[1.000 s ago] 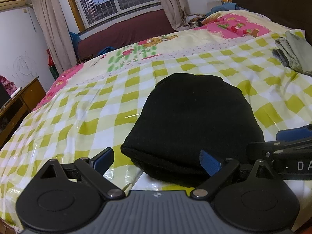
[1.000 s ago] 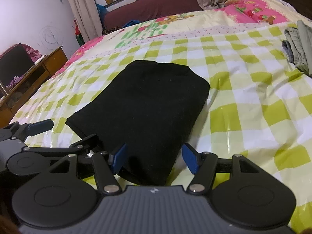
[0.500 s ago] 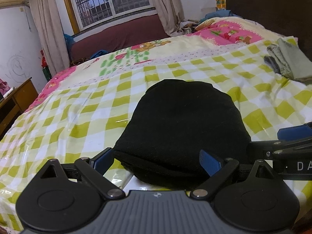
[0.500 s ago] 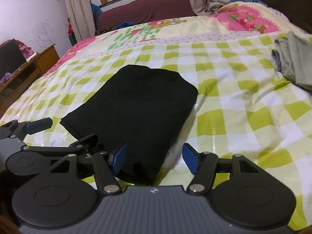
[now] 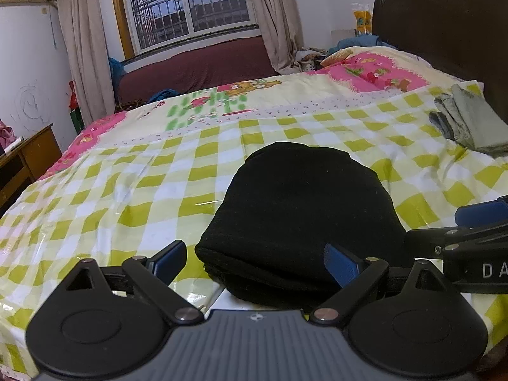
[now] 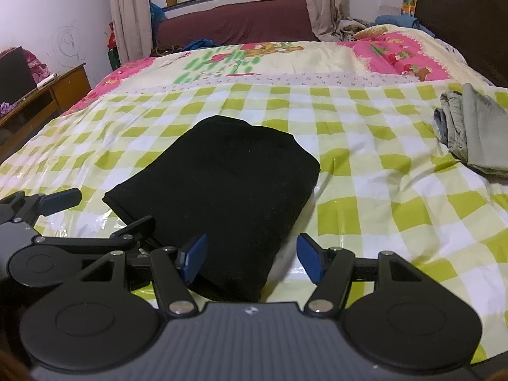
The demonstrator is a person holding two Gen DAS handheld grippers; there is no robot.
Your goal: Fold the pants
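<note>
**Folded black pants on the bed, both tools spread**

My left tool (image 5: 254, 262) hangs with its jaws apart above the near edge of the black pants (image 5: 301, 203), pinching nothing. My right tool (image 6: 252, 258) is likewise spread and empty over the same bundle. The pants lie folded on the bed's yellow-checked cover (image 6: 381, 190); grey clothes (image 6: 473, 133) sit well apart toward the headboard.

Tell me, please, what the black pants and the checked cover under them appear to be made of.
Black pants: probably a soft knit or fleece-like fabric; the surface is matte, swallows the light, and the folded edges look thick and rounded.
Checked cover: likely thin plastic or vinyl sheeting; it is glossy, with bright glints and sharp creases.
</note>
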